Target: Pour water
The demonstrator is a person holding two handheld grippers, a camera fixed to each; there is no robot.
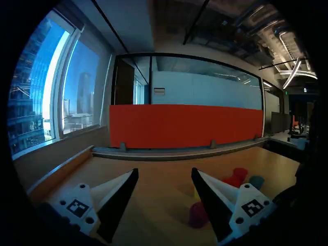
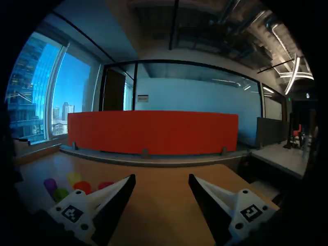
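Small coloured cups stand on a wooden table [image 1: 160,184]. In the left gripper view a purple cup [image 1: 197,214] sits just left of the right finger, with red cups [image 1: 237,175] and a teal cup [image 1: 256,181] farther right. My left gripper [image 1: 165,177] is open above the table, nothing between its fingers. The right gripper view has a purple cup [image 2: 50,185], a yellow cup [image 2: 74,178], a green cup [image 2: 60,193] and red cups [image 2: 83,186] at the lower left, beside the left finger. My right gripper [image 2: 161,179] is open and empty over the table [image 2: 164,205].
A red divider panel [image 1: 184,125] runs along the table's far edge. Large windows [image 1: 49,98] line the left wall above a wooden ledge [image 1: 61,170]. More desks [image 2: 283,158] stand to the right.
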